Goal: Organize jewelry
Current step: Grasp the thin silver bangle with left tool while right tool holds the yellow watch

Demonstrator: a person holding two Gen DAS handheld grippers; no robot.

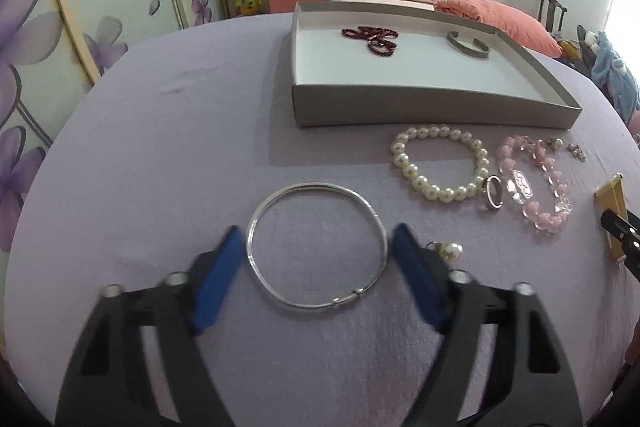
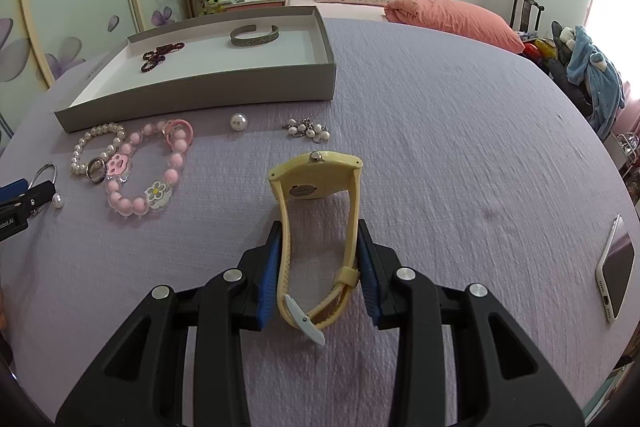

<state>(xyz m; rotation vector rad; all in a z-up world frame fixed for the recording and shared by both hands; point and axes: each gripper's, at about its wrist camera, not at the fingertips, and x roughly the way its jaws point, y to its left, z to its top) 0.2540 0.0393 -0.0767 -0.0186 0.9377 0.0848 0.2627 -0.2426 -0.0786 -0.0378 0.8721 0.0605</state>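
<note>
with the left hand-held gripper [image 1: 318,255] spread wide around the silver bangle [image 1: 317,245] at lower centre and the right hand-held gripper [image 2: 320,271] pinching the yellow watch [image 2: 316,223], each should lift cleanly toward the grey tray [image 1: 420,107].

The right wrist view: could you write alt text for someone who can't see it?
Two blue-padded jaws of the right gripper clamp the strap of a pale yellow wristwatch on a lilac bedspread. Further back to the left lie a pearl bracelet, a pink bead bracelet and a grey tray holding a metal cuff and dark red beads.
</note>
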